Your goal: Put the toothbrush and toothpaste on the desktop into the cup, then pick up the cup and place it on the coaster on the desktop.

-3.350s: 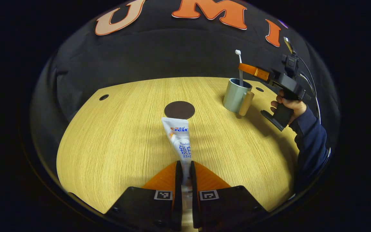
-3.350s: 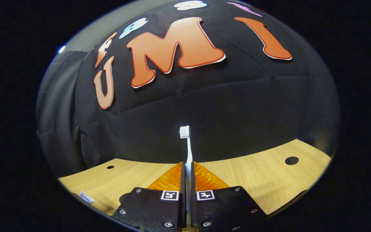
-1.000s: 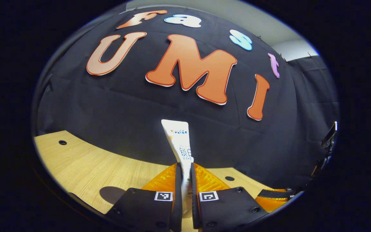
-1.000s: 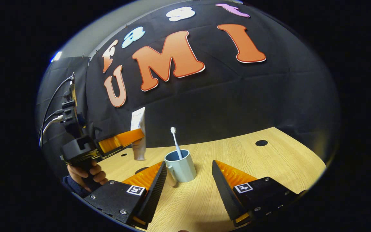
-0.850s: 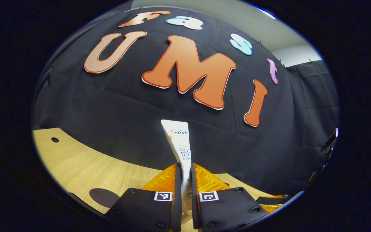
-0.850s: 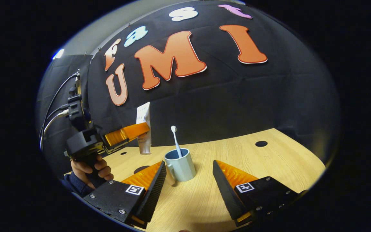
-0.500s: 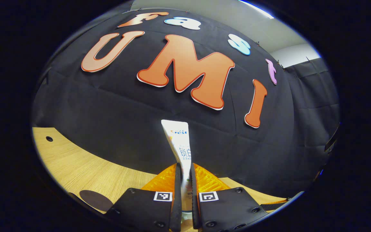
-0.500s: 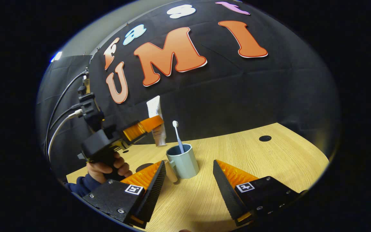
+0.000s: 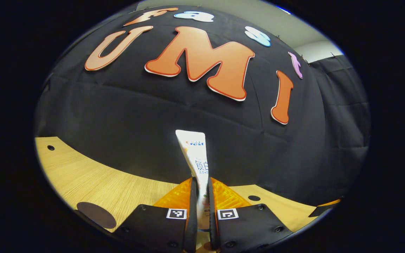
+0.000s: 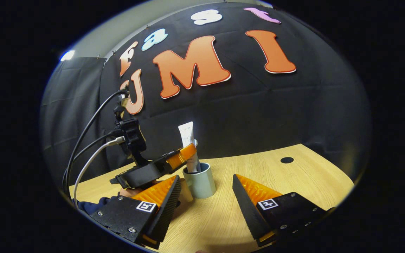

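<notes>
In the left gripper view the white toothpaste tube (image 9: 196, 158) stands upright, clamped by my left gripper (image 9: 201, 182). The right gripper view shows that left gripper (image 10: 185, 154) over the pale blue-grey cup (image 10: 200, 183), shut on the toothpaste tube (image 10: 187, 136), whose lower end dips inside the cup's rim. The toothbrush (image 10: 196, 142) stands in the cup, mostly hidden behind the tube. My right gripper (image 10: 206, 177) is open just in front of the cup, one finger on each side, touching nothing. The dark round coaster (image 9: 96, 215) lies on the wooden table (image 9: 118, 188) to the lower left.
The cup's tan handle (image 10: 187, 190) points toward my right gripper's left finger. A hand (image 10: 129, 192) and dark sleeve hold the left gripper, with cables (image 10: 90, 144) arching above. Small round holes (image 10: 287, 160) mark the table. Black cloth stands close behind.
The left gripper has carried the toothpaste rightward and down, so its lower end now sits in the cup in front of the toothbrush. The right gripper stays open near the cup.
</notes>
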### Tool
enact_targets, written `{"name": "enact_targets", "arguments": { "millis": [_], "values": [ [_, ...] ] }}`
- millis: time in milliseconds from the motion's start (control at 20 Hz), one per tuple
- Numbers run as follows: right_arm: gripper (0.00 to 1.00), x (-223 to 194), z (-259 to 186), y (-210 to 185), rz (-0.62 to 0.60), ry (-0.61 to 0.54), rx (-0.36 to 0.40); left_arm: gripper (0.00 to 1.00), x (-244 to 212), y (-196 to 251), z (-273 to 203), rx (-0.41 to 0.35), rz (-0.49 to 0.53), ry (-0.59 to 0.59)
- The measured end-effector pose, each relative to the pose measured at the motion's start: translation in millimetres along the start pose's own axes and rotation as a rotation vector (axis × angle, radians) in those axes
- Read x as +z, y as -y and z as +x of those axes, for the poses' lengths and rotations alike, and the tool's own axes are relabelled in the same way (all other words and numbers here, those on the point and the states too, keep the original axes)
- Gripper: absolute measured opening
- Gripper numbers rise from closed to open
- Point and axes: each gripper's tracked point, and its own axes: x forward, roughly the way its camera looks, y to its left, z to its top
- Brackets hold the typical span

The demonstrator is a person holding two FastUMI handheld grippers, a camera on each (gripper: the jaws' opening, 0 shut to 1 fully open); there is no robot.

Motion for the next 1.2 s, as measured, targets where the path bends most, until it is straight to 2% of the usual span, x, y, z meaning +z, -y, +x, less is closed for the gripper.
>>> {"name": "enact_targets", "arguments": {
  "millis": [200, 400, 550, 700, 750, 800, 950, 1050, 1200],
  "values": [
    [0.89, -1.4, -0.2, 2.8, -0.003, -0.003, -0.007, 0.20, -5.7, 3.2, -5.3, -0.015, 0.028, -0.028],
    [0.90, -3.4, -2.4, 0.1, -0.029, -0.010, -0.021, 0.27, -7.7, 6.9, -20.8, -0.044, 0.067, -0.053],
    [0.91, -5.2, -2.9, -5.7, -0.050, -0.009, -0.008, 0.27, -0.2, 7.6, -28.8, -0.059, 0.070, -0.052],
    [0.91, -5.8, -2.6, -7.7, -0.063, -0.010, -0.009, 0.34, 2.9, 4.5, -42.4, -0.075, 0.064, -0.074],
    [0.91, -5.4, -1.5, -8.6, -0.062, -0.010, -0.009, 0.43, 6.0, 2.8, -48.9, -0.078, 0.066, -0.078],
    [0.91, -4.3, 0.9, -7.1, -0.063, -0.007, -0.021, 0.45, 9.0, -0.4, -56.0, -0.078, 0.076, -0.073],
    [0.91, 6.6, 0.7, -2.9, -0.079, 0.017, -0.060, 0.68, 16.5, -14.3, -77.0, -0.069, 0.116, -0.087],
    [0.91, 14.0, 0.8, -5.6, -0.072, 0.015, -0.070, 0.77, 18.3, -20.2, -91.0, -0.077, 0.122, -0.113],
    [0.91, 26.7, 2.1, -15.9, -0.075, 0.010, -0.076, 0.90, 18.9, -30.7, -116.9, -0.061, 0.193, -0.148]
  ]
}}
